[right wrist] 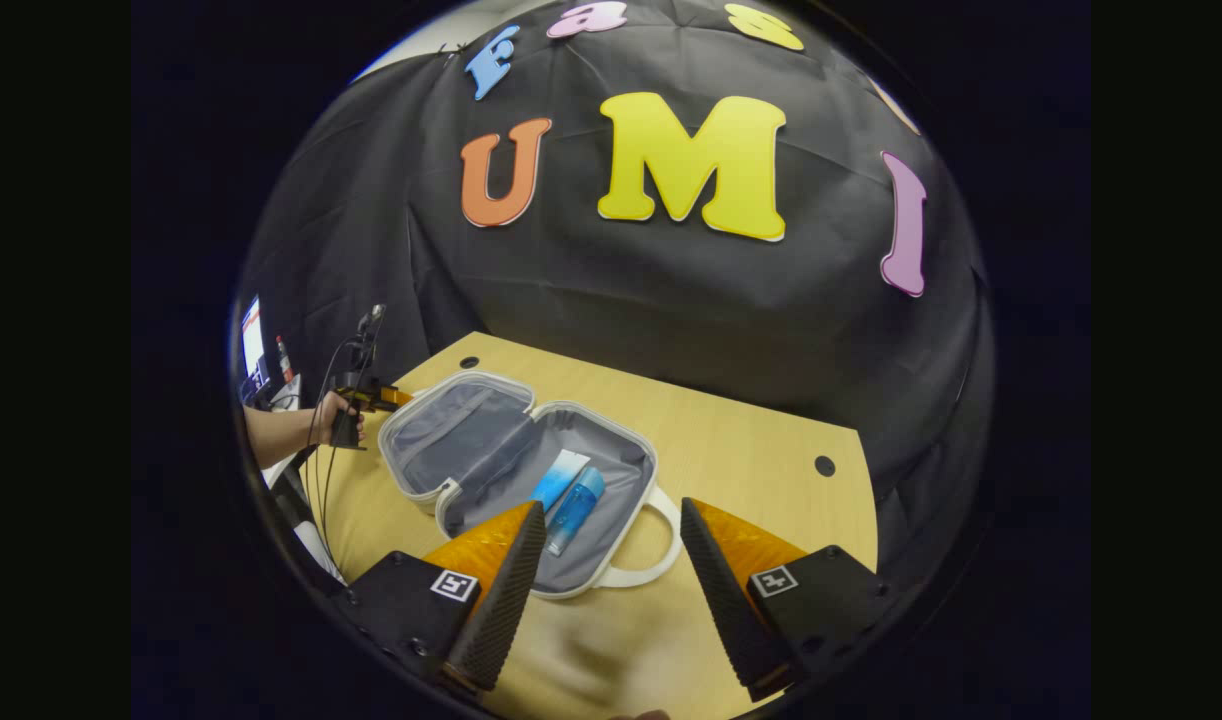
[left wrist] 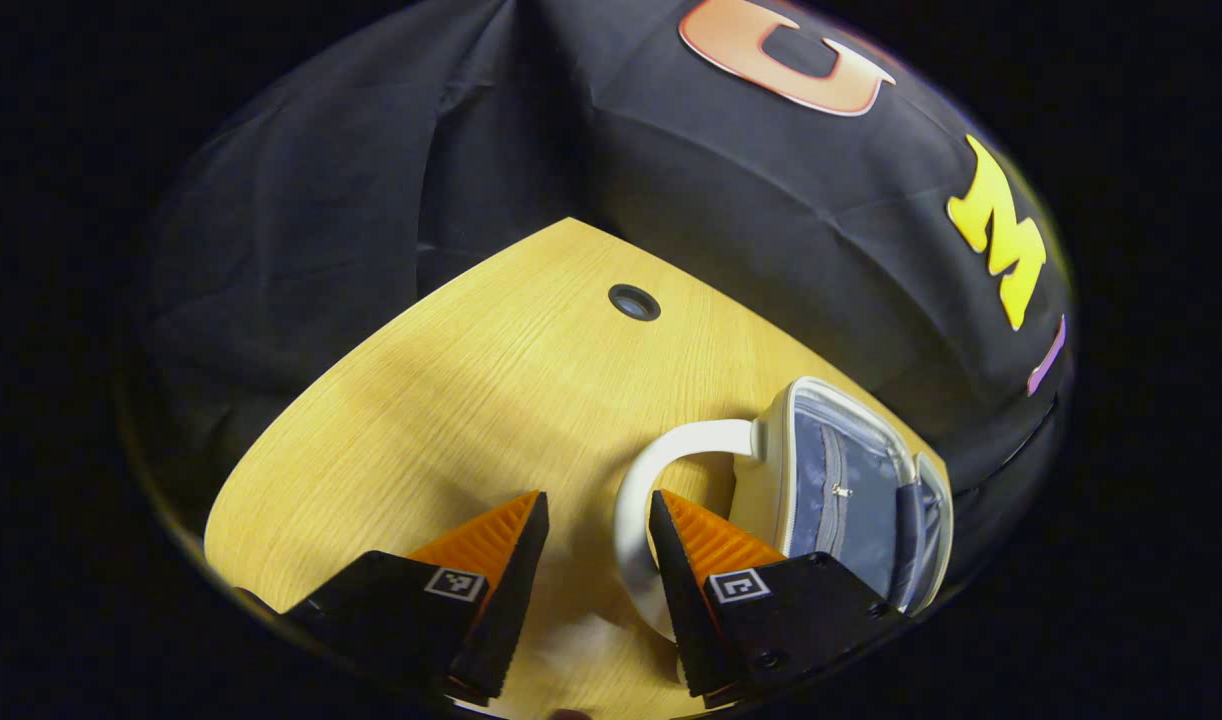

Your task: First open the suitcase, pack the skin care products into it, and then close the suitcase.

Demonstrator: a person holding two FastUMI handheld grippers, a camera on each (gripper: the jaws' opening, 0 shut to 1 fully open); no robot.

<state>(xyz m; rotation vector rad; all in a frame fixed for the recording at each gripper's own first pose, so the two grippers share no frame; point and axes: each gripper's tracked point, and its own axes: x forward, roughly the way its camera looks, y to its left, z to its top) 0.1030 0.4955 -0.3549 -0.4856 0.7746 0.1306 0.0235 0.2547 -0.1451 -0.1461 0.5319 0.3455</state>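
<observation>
I am seeing the white hard-shell suitcase with grey lining [right wrist: 511, 450] lying open on the wooden table [right wrist: 751, 440], two blue skin care tubes [right wrist: 569, 498] already inside. Both my left gripper [left wrist: 596, 560] and right gripper [right wrist: 606, 570] are hanging spread and empty, so I am judging only closing remains.

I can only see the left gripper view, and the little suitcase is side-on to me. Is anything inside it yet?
Observer: Yes. In the right gripper view the suitcase lies open flat, with a blue tube and a blue bottle side by side in the half with the handle.
Operator: What's in the other half?
Observer: I see just grey lining there.
Operator: Is the other gripper holding something?
Observer: No. The right gripper has its jaws open with nothing between them, on the handle side of the suitcase.
</observation>
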